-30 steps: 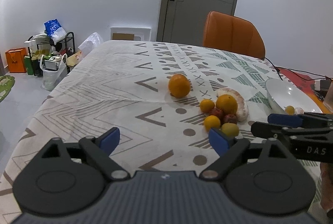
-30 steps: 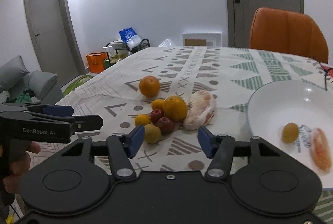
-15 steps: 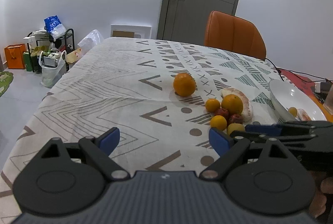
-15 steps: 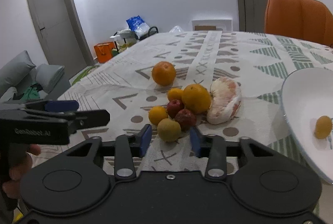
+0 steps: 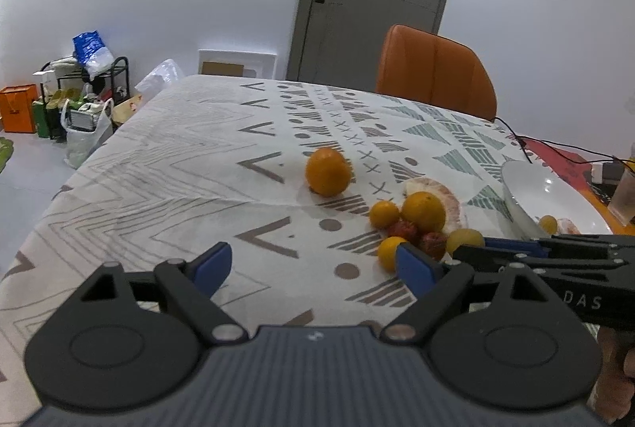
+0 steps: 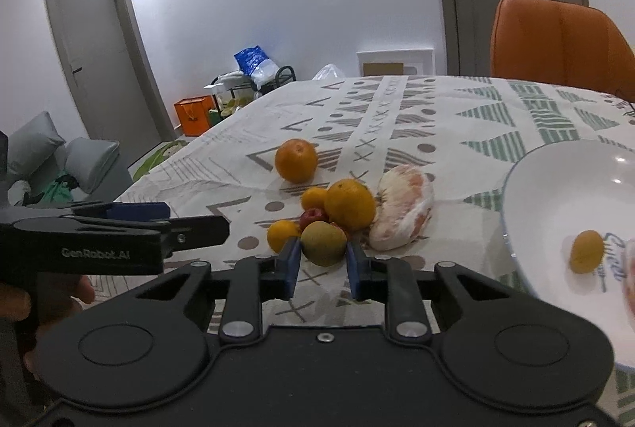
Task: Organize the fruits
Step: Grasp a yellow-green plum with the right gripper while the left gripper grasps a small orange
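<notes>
A pile of fruit lies on the patterned tablecloth: an orange, small red fruits, small orange ones and a peeled pomelo segment. A larger orange sits apart behind them. My right gripper is shut on the yellow-green fruit at the pile's near edge. My left gripper hovers left of the pile, jaws wide but closing slightly, nothing between them. To the right, a white bowl holds a small yellow fruit.
An orange chair stands at the table's far side. A black cable and a glass lie beyond the bowl. The table's left edge drops to a floor with bags and a rack.
My right gripper moved up to the pile and its jaws closed onto the yellow-green fruit. The left gripper stayed in place.
</notes>
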